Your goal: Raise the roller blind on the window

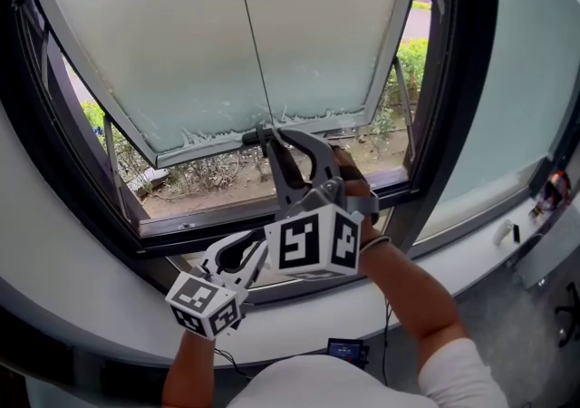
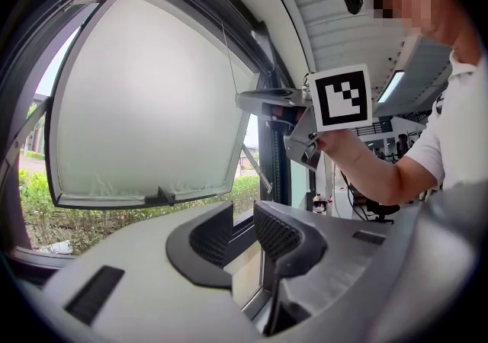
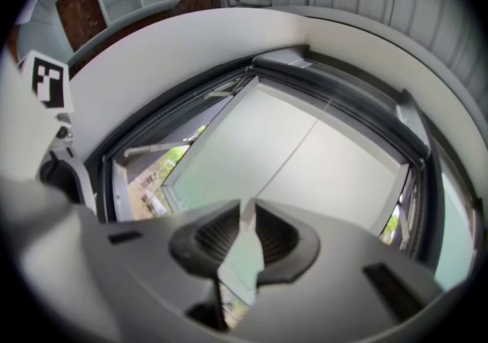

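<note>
Closest to me, the person's left gripper sits low in front of the white sill, pointing level at the window. Its 2 jaws are spread, and there is only air and the view of the frame between the pads. It has no part in the job right now.

Just beyond it and higher, the right gripper reaches up and forward. Its jaws are pressed almost together on a thin pale strip, which looks to me like the pull at the end of the cord. The cord hangs down the middle of the roller blind.

The blind is a pale, frosted sheet covering most of the opening. Its ragged lower edge hangs a little above the bottom of the dark window frame. Below that edge a band of bare ground and green shrubs shows outside.

I'd say the step in hand is the pull itself: the grip is made, but the blind is nearly all the way down. The next move probably calls for keeping that pinch firm and drawing the cord in line with the blind, not sideways. The sheet should then be guided up steadily so the thin strip does not slip out of the pads.
</note>
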`<state>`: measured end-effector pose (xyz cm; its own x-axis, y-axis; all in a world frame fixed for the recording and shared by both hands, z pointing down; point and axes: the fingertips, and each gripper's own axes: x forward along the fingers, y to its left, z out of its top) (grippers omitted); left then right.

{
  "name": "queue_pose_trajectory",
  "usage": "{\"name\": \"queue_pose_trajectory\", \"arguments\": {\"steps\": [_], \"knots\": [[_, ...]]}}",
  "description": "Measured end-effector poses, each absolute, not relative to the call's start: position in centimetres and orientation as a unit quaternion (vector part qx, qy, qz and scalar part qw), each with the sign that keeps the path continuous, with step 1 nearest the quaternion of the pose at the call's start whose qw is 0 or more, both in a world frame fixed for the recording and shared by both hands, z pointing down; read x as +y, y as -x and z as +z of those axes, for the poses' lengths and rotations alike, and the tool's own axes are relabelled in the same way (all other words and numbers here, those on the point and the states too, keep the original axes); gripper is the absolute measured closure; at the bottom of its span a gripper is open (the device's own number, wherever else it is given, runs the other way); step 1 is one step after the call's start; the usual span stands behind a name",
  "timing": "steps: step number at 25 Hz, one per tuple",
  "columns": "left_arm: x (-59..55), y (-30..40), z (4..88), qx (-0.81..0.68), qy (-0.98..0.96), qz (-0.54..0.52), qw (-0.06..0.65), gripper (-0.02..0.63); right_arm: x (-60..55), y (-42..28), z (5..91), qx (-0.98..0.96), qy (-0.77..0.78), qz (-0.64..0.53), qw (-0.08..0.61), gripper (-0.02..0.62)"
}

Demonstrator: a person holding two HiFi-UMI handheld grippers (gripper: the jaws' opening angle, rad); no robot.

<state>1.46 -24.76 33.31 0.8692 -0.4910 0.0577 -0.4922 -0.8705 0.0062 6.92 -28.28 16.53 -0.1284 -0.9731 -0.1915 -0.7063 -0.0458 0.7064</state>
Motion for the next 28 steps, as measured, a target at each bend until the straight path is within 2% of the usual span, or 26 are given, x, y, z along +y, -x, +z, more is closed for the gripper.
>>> {"name": "queue_pose_trajectory", "arguments": {"steps": [28], "knots": [[-24.5, -0.1, 32.8, -0.262, -0.965, 0.016, 0.022, 0.508, -27.8, -7.6, 13.1, -0.643, -0.65, -0.378, 0.146, 0.525]]}}
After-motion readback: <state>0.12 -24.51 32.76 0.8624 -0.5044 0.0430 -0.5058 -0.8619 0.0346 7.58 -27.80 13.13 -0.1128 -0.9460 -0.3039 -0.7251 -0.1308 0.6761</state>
